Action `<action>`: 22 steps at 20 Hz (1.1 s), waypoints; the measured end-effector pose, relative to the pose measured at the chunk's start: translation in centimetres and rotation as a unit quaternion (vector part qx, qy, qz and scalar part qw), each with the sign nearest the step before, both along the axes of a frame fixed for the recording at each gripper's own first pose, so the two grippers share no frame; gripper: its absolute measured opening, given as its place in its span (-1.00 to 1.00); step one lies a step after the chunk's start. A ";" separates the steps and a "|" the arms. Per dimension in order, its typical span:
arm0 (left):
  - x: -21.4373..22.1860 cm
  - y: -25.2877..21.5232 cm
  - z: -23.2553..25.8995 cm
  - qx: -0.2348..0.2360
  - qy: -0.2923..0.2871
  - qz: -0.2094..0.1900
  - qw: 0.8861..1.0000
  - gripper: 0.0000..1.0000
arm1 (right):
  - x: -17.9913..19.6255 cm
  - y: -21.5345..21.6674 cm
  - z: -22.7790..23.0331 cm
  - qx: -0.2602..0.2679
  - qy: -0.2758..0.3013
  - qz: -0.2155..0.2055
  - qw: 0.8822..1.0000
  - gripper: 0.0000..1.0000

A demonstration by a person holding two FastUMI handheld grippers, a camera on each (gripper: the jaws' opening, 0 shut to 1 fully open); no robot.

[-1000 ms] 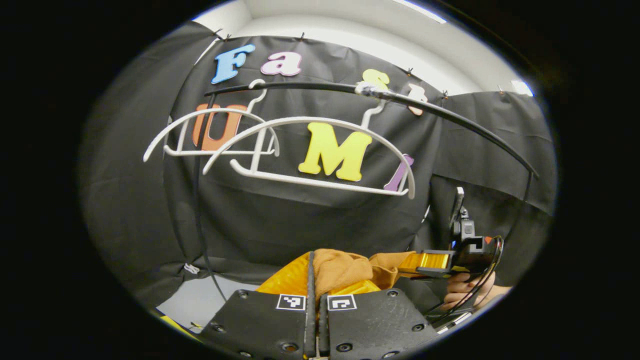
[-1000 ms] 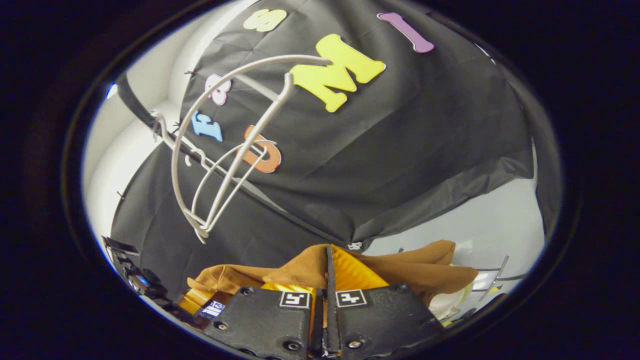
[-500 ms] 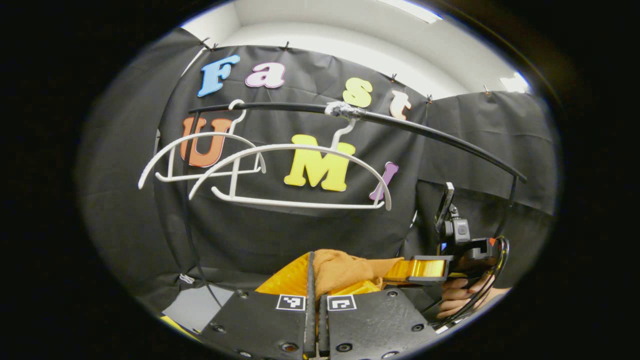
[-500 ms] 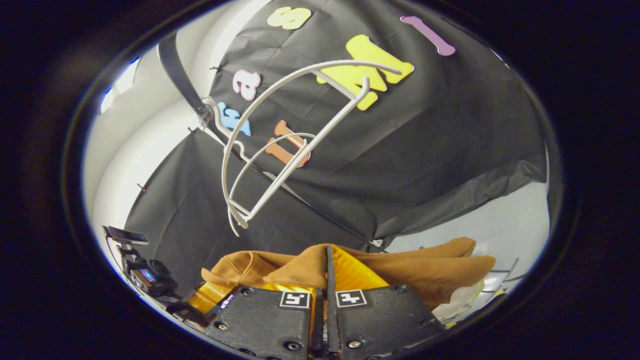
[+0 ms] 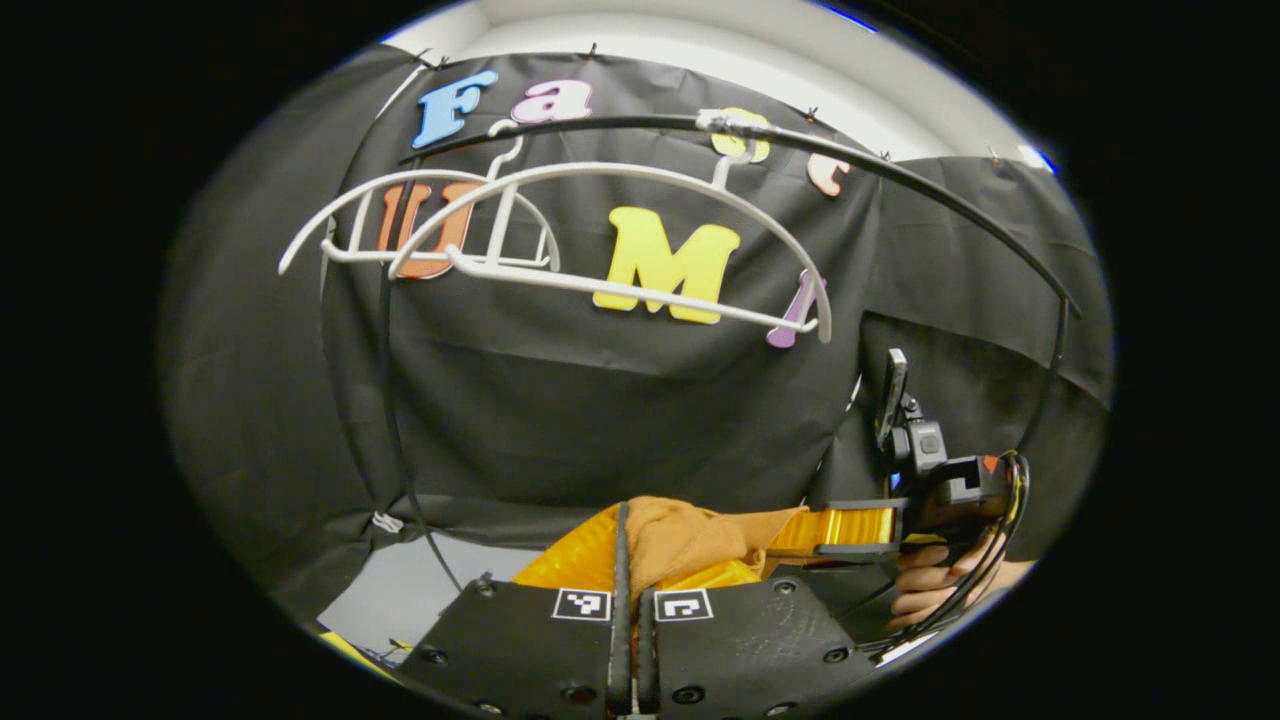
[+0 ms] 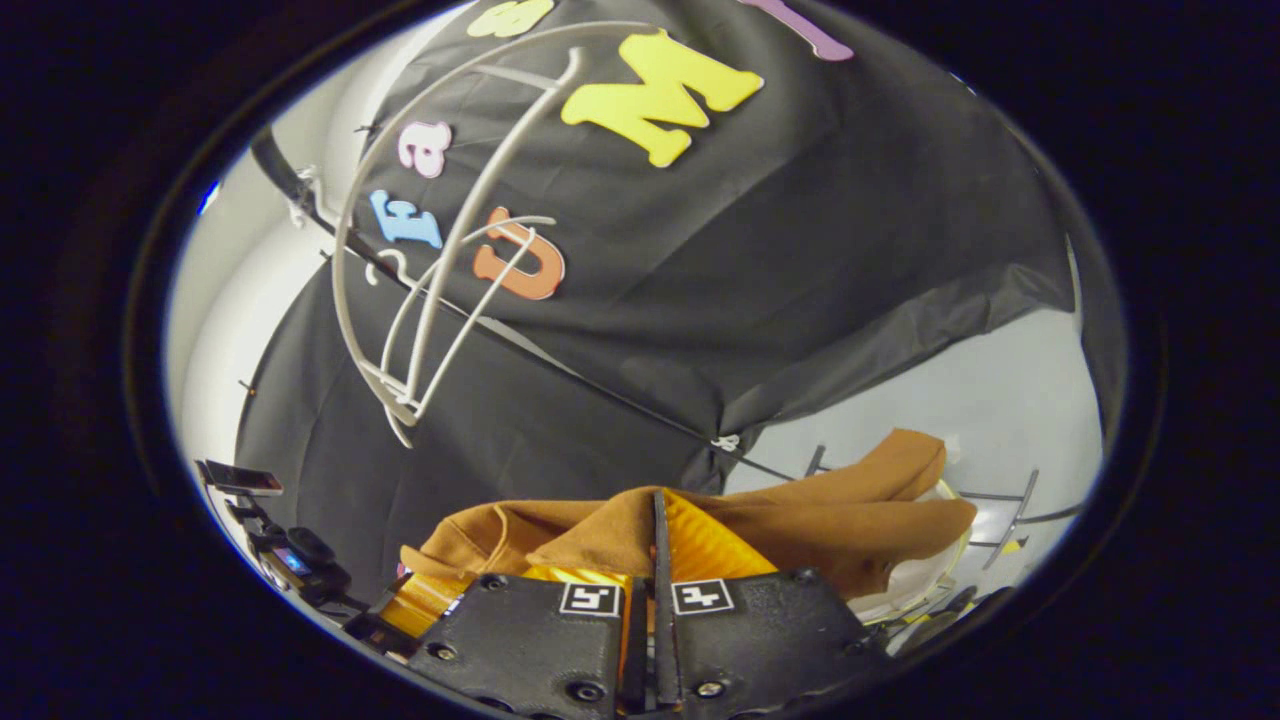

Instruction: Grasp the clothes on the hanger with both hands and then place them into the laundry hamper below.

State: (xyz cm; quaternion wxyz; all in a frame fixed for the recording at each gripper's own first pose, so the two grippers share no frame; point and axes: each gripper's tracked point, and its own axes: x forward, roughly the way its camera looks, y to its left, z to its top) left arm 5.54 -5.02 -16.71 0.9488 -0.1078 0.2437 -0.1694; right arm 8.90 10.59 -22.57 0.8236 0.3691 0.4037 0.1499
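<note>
Black rail (image 5: 900,195) runs across the far wall; two bare white hangers (image 5: 600,230) hang from it, high above. Brown garment (image 6: 800,520) is off them, stretched left to right between both tools. Left gripper (image 5: 628,560) is pinched on its left end, right gripper (image 6: 655,545) on its right; loose cloth trails right. Hamper rim (image 6: 945,580), low right, probably nearer the right hand. Lower there.
</note>
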 end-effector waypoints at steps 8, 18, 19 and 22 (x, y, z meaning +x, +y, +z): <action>-0.9 0.4 -8.3 0.016 0.079 0.009 0.997 -0.96 | -2.0 -0.3 -9.3 -0.020 0.097 -0.006 0.995 -0.88; -2.8 -0.3 -20.8 0.057 0.223 0.016 0.973 -0.84 | -4.9 -4.9 -22.4 -0.166 0.230 -0.024 0.959 -0.87; -3.1 -0.5 -21.8 0.065 0.241 0.015 0.968 -0.82 | -5.4 -5.4 -22.8 -0.181 0.242 -0.021 0.953 -0.87; -4.7 -1.3 -24.4 0.070 0.296 0.003 0.953 -0.54 | -4.8 -5.9 -22.5 -0.203 0.243 -0.006 0.949 -0.53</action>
